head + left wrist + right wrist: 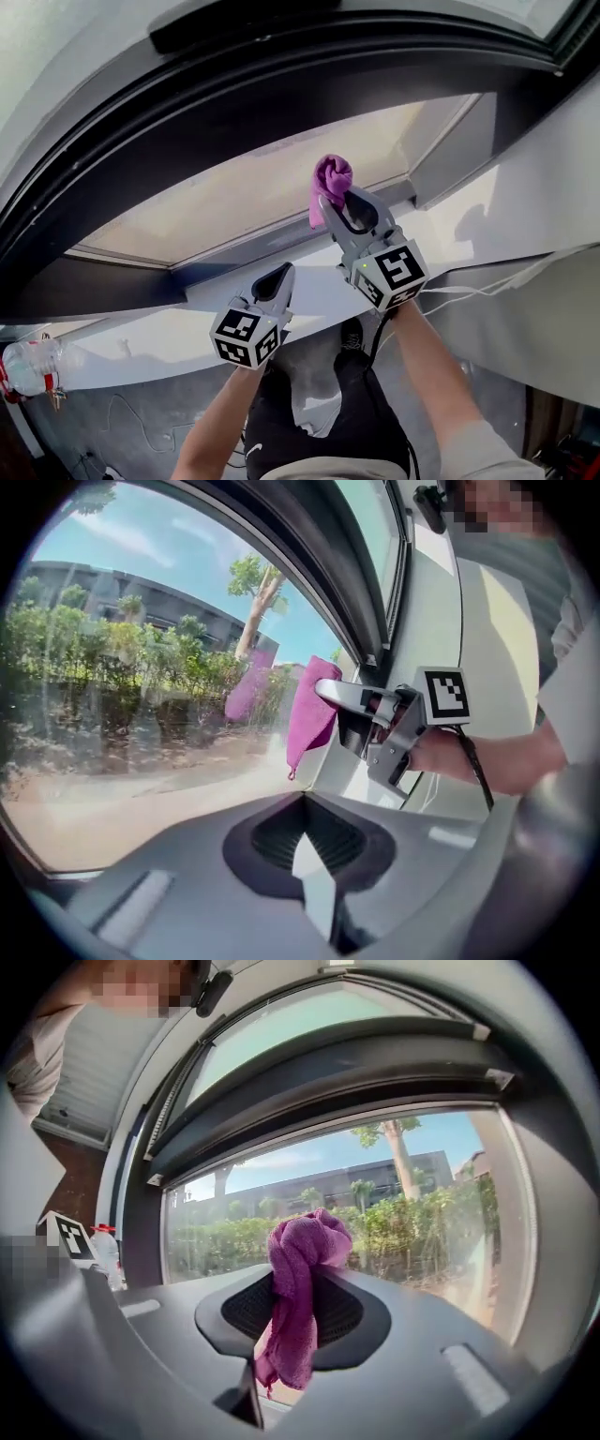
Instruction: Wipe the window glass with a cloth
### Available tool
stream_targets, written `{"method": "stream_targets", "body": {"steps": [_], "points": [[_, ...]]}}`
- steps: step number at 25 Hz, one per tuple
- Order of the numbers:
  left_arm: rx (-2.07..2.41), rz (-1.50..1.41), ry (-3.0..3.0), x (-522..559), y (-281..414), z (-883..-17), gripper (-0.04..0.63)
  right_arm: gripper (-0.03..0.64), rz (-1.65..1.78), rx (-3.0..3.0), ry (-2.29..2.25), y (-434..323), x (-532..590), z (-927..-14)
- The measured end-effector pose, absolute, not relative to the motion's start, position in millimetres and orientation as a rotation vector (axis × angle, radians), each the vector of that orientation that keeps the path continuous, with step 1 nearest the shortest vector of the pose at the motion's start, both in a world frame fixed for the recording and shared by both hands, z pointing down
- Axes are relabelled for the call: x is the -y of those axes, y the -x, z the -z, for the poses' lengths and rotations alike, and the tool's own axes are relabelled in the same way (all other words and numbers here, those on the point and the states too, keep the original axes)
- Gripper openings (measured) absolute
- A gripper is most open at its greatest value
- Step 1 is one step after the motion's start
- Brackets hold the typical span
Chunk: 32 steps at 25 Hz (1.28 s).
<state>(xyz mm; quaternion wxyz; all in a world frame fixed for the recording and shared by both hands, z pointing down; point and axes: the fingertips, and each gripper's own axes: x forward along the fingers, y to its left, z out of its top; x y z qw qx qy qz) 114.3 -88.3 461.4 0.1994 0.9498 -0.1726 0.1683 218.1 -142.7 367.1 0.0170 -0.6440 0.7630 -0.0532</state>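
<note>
Close to the glass (234,197), near its lower edge, hangs the purple cloth (332,178), bunched at the top with a tail drooping. I can't tell whether it touches the pane. The right gripper (345,201) has its jaws clamped on the cloth and points it at the glass. Below the glass and apart from it, the left gripper (279,278) has its jaws together with nothing between them, idle by the white sill (141,342). To my eye the wiping is at most begun: the glass shows no clear wiped band, and the wide stretch of it left of the cloth looks yet to do. Far left below the glass stands a red-capped bottle (28,367). Its label is too small to read, and the only other print is the square markers on the grippers.
</note>
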Motion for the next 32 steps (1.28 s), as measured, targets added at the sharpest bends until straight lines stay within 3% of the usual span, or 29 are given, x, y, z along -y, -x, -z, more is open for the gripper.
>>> {"method": "stream_targets", "body": {"steps": [10,17,26,32], "points": [[0.308,-0.483,-2.764,70.1,-266.5,-469.4,0.000,0.122,0.139,-2.013,2.364,-429.9,111.6,-390.2],[0.249,-0.524,-2.814,62.6,-318.0,-473.3,0.000,0.120,0.193,-1.694,2.564,-526.4,116.3,-400.6],[0.272,-0.603,-2.859,85.2,-314.1,-479.0,0.000,0.114,0.218,-1.492,2.734,-561.4,122.9,-411.5],[0.333,-0.584,-2.815,97.3,-280.9,-487.3,0.000,0.114,0.148,-1.697,2.650,-518.0,132.6,-400.9]]}}
